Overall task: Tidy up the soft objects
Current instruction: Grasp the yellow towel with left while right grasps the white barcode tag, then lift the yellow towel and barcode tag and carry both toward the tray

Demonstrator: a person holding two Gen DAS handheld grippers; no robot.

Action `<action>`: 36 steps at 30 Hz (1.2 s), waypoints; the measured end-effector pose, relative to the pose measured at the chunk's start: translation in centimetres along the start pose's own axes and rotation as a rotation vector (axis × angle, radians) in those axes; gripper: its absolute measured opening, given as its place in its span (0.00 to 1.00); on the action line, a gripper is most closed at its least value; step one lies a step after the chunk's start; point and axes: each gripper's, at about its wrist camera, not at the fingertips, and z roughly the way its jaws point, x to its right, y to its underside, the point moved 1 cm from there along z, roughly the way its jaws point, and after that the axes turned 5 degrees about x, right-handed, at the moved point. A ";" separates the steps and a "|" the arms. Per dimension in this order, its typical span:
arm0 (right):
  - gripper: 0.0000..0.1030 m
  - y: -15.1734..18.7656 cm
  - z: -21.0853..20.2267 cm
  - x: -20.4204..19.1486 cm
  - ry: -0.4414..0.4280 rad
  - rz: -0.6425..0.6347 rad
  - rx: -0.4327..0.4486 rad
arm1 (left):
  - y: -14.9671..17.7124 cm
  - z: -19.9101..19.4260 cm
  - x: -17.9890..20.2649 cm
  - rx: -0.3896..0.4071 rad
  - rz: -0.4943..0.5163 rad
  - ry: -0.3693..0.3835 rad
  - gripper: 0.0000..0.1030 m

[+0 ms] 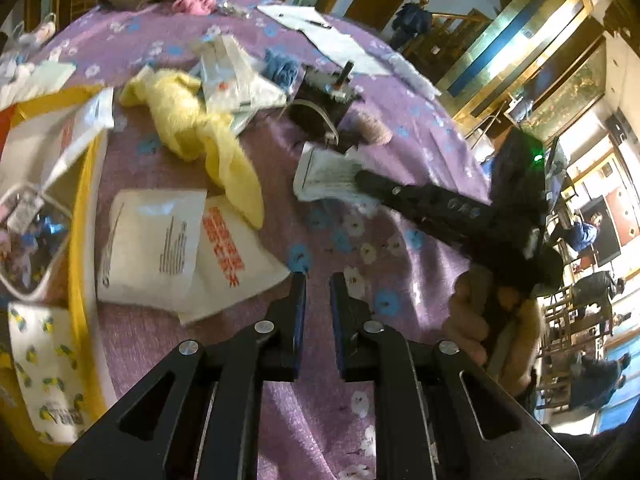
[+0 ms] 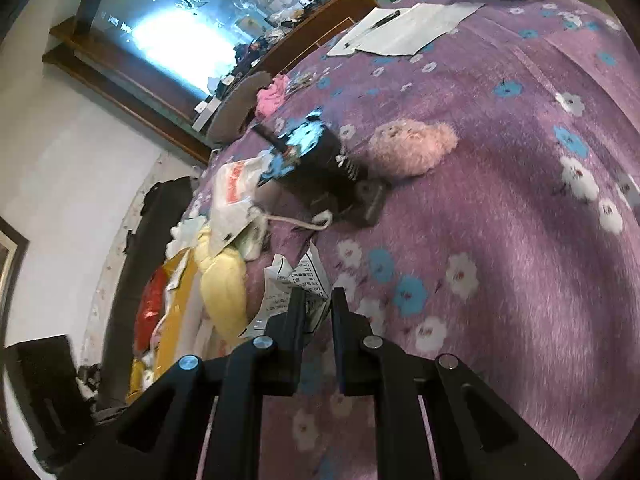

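Left hand-held gripper (image 1: 318, 280) slightly parted, empty, yellow towel (image 1: 200, 132) ahead-left, right hand-held gripper (image 2: 318, 296) likewise.

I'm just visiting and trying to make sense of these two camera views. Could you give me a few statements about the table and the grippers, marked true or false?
1. A yellow fluffy cloth lies on the purple flowered tablecloth. True.
2. The left gripper is clamped on the yellow cloth. False: nothing sits between its fingers, which are only slightly apart over the tablecloth.
3. The right gripper has a printed paper leaflet at its fingertips. True.
4. A pen lies on white paper sheets at the far side. True.
5. The pink fluffy item lies in a yellow box. False: it lies on the tablecloth near the table's edge.
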 end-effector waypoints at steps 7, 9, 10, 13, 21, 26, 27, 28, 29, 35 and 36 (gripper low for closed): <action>0.11 0.1 0.3 0.4 -0.016 0.015 0.000 | -5.5 0.8 -3.4 0.090 -0.095 -0.116 0.64; 0.11 0.1 0.4 0.4 -0.017 0.014 -0.005 | -6.9 2.2 -4.5 0.062 -0.134 -0.148 0.64; 0.11 0.2 0.4 0.4 -0.020 0.015 -0.007 | -7.5 3.0 -4.9 0.044 -0.146 -0.154 0.64; 0.11 0.2 0.5 0.6 -0.022 0.025 -0.014 | -8.0 4.2 -5.4 0.024 -0.170 -0.163 0.64; 0.11 0.3 0.6 0.5 -0.033 0.029 -0.019 | -7.1 5.4 -5.9 -0.037 -0.145 -0.179 0.07; 0.11 0.2 0.5 0.6 -0.037 0.035 -0.018 | -5.9 1.2 -4.2 0.018 -0.115 -0.103 0.06; 0.11 0.2 0.5 0.7 -0.037 0.037 -0.018 | -5.4 0.2 -3.7 0.022 -0.111 -0.073 0.06; 0.11 0.2 0.6 0.6 -0.037 0.039 -0.019 | -4.9 -0.4 -3.1 0.022 -0.101 -0.053 0.07; 0.11 0.2 0.6 0.7 -0.037 0.040 -0.018 | -4.2 -0.9 -2.6 0.016 -0.095 -0.036 0.07; 0.11 0.1 0.6 0.7 -0.038 0.046 -0.017 | 0.0 0.5 -1.4 -0.117 -0.095 0.084 0.07; 0.11 0.1 0.6 0.7 -0.039 0.045 -0.018 | 0.2 0.9 -1.7 -0.132 -0.108 0.083 0.07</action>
